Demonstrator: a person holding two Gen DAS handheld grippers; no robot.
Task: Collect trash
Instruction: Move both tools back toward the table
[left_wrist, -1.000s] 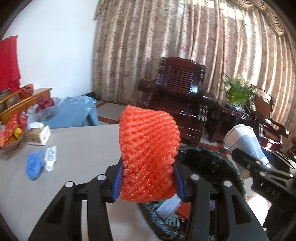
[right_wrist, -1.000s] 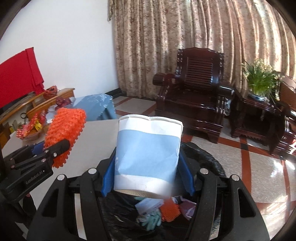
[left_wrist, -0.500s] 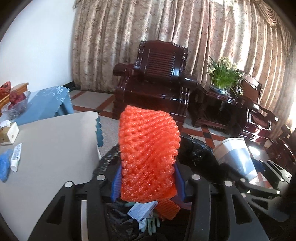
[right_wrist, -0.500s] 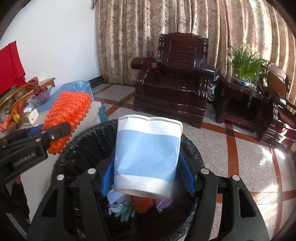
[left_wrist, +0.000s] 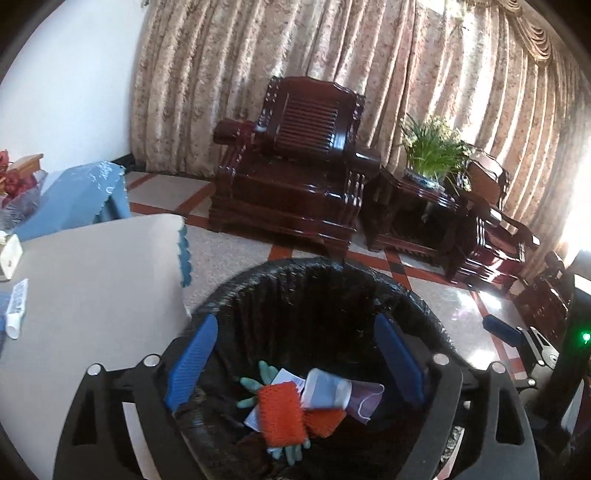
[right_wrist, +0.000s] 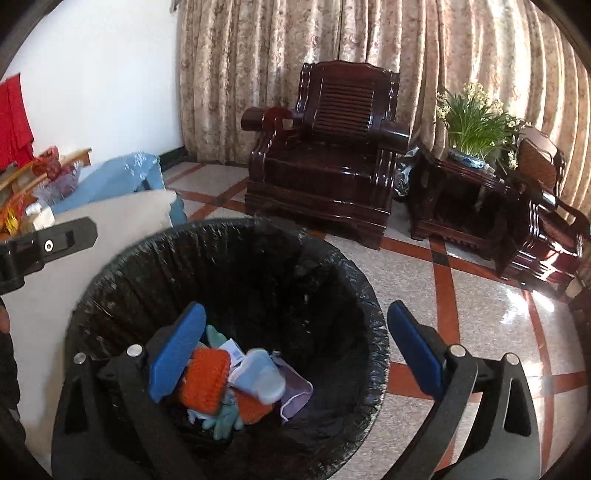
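Dropped since before: orange foam net (left_wrist: 281, 412) and paper cup (right_wrist: 260, 376) lie in my bin (left_wrist: 424, 314); left tongs (left_wrist: 295, 363) and right tongs (right_wrist: 295, 350) spread; no writing legible.

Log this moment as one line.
left gripper: open | right gripper: open | orange foam net, paper cup: in trash bin

Both wrist views look down, from close above, into the same bin (left_wrist: 314, 295) (right_wrist: 229, 266) (the armchair (left_wrist: 295, 166) (right_wrist: 325, 155) stands behind).

left gripper (left_wrist: 295, 360) jaws now spread | right gripper (right_wrist: 295, 350) too | foam net (left_wrist: 282, 413), paper cup (right_wrist: 260, 378) dropped into bin (right_wrist: 122, 266)
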